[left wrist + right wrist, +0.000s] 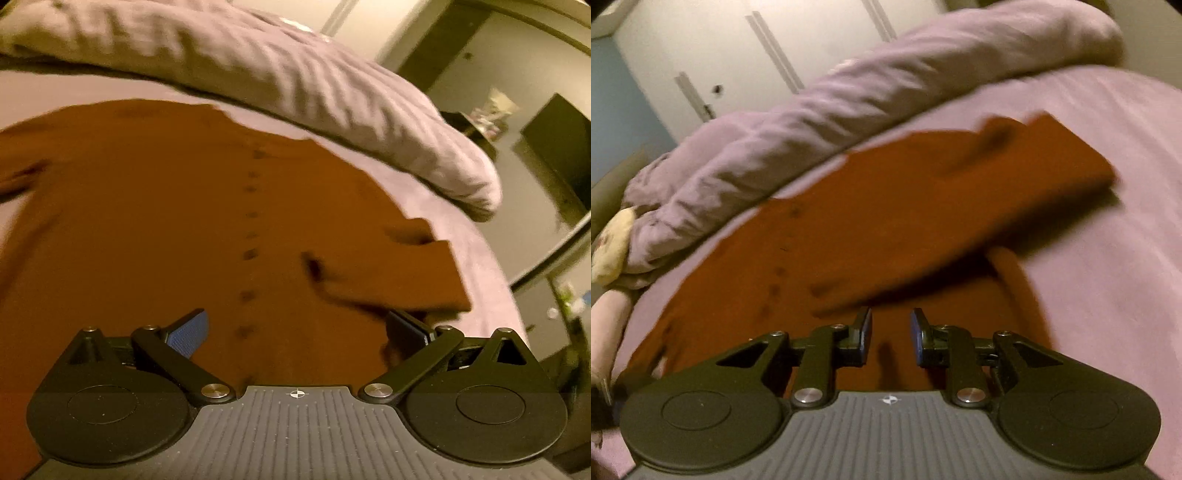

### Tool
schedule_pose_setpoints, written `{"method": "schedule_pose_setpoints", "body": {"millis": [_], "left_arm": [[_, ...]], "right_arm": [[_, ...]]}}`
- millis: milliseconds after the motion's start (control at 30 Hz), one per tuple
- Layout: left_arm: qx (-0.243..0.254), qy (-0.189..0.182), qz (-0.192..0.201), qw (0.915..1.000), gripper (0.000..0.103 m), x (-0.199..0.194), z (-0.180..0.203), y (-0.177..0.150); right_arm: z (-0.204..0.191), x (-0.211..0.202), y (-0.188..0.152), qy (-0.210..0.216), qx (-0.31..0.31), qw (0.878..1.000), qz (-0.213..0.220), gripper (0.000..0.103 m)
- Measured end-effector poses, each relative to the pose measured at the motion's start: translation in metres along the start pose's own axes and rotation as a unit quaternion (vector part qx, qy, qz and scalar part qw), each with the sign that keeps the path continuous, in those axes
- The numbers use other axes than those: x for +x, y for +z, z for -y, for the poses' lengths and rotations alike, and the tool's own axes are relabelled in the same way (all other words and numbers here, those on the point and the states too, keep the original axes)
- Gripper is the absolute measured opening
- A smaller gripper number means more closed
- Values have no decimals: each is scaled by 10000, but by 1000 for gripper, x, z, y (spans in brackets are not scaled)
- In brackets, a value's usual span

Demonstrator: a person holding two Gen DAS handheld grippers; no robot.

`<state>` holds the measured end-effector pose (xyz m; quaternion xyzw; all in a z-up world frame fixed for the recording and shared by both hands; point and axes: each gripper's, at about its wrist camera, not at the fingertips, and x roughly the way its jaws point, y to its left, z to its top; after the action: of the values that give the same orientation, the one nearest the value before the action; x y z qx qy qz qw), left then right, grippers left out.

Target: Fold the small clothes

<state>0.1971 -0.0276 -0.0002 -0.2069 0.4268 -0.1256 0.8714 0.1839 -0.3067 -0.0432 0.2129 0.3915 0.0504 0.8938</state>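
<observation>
A small rust-brown button-up garment (155, 221) lies spread on the lilac bed sheet (476, 258), with a row of dark buttons down its middle. One sleeve (399, 273) is folded in over the body. My left gripper (295, 328) is wide open just above the garment, holding nothing. In the right wrist view the same garment (849, 229) fills the middle, its sleeve (1015, 166) folded across. My right gripper (891, 332) is open with a narrow gap, empty, just above the cloth.
A rumpled lilac duvet (295, 81) lies bunched along the far side of the garment; it also shows in the right wrist view (849, 92). A pale cushion (611, 243) sits at the left. White wardrobe doors (738, 48) stand behind. Dark furniture (557, 155) stands beyond the bed.
</observation>
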Motion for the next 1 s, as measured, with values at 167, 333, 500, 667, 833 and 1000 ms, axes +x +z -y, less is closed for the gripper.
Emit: {"method": "schedule_pose_setpoints", "body": {"millis": [167,333,500,667,833,1000], "left_arm": [[-544,-287,-271,9977,103,70,9,22],[-820,-449,-664,9934,75,114,12,29],[-668,-508,-786,9934,50,134,20,32],[-629,-580,-832,9929,9,135,16,41],[-131,-657,-183,9976,8,94,16,66],[144,-115,541,9984,8,47,-12,99]], "right_arm": [[37,-12,-5,248,383,9990,0,21],[43,-12,-10,427,313,9986,53,21],[48,-10,-11,549,395,9977,76,21],[50,-10,-11,576,367,9976,85,21],[50,-10,-10,555,322,9979,89,21],[51,-10,-8,474,330,9983,118,21]]}}
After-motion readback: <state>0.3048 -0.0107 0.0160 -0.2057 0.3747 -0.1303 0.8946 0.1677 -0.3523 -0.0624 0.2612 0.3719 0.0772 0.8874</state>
